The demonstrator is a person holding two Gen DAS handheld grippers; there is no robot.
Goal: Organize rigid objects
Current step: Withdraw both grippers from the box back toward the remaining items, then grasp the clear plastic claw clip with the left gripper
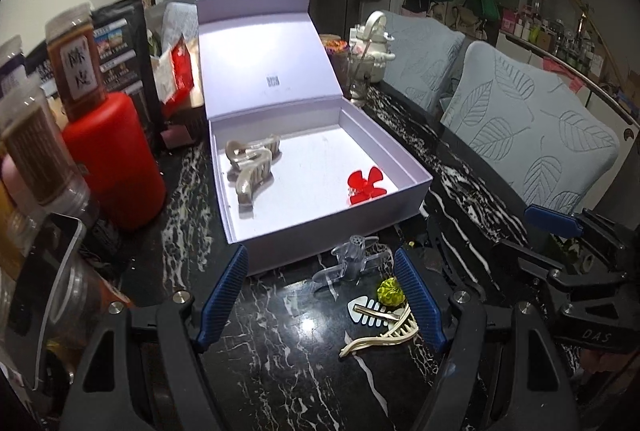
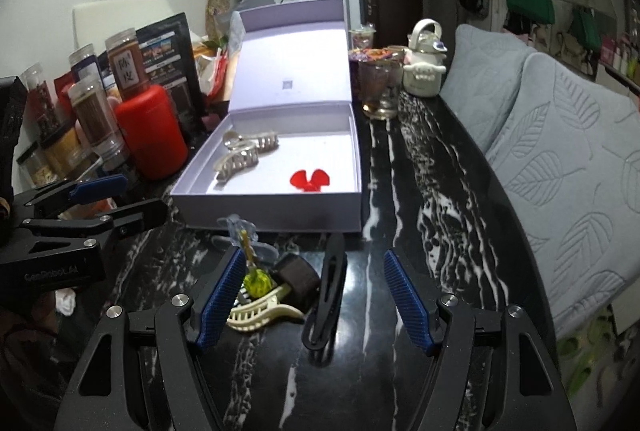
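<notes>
An open lavender box [image 1: 332, 249] stands on the black marble table, its lid upright. Inside lie pearl claw clips [image 1: 250, 167] and a red flower clip [image 1: 366, 187]. In front of the box lie a clear claw clip [image 1: 352, 263], a yellow-green ball pin [image 1: 390, 291], a fishbone clip [image 1: 368, 313] and a cream claw clip [image 1: 384, 335]. My left gripper [image 1: 320, 255] hovers open over the clear clip. My right gripper [image 2: 314, 257] is open, with a long black clip [image 2: 326, 295] lying between its fingers and a brown block [image 2: 300, 277] beside it. Neither gripper holds anything.
A red canister [image 1: 116, 167] and spice jars [image 1: 74, 67] crowd the left side. A glass [image 2: 380, 91] and a white teapot [image 2: 426, 71] stand behind the box. Grey leaf-patterned cushions [image 2: 560, 167] line the table's right edge. Each gripper shows in the other's view.
</notes>
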